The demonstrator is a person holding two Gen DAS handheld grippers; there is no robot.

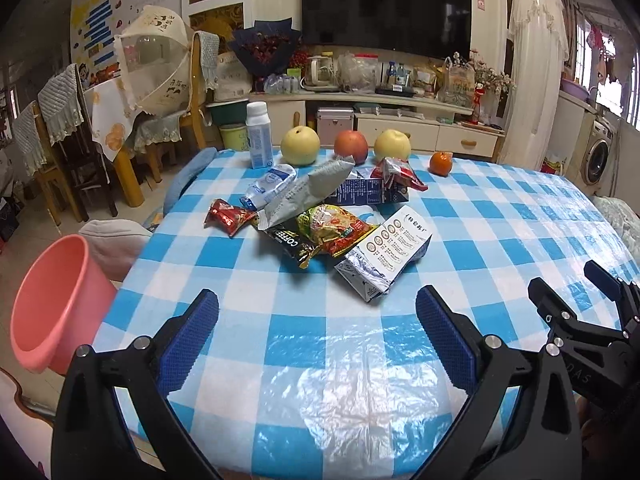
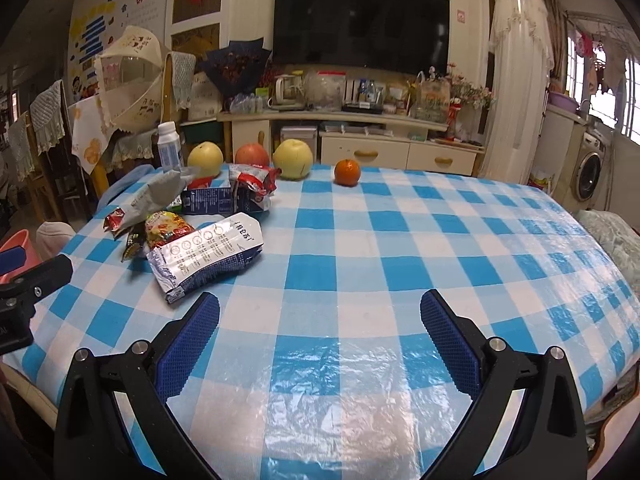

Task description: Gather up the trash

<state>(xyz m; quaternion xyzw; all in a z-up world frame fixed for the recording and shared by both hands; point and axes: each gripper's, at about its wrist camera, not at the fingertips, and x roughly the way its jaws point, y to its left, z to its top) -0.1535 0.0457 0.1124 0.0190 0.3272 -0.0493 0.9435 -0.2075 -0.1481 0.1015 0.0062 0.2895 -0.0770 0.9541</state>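
Note:
A heap of trash lies on the blue checked tablecloth: a flattened silver carton, a black coffee sachet, a green and red snack bag, a red wrapper, a grey pouch and a dark blue carton. A pink bin stands off the table's left edge. My left gripper is open above bare cloth, short of the heap. My right gripper is open too, with the silver carton ahead to its left.
Along the table's far edge stand a white bottle, two yellow pears, a red apple and a tangerine. Chairs and a covered side table stand left; a TV cabinet is behind.

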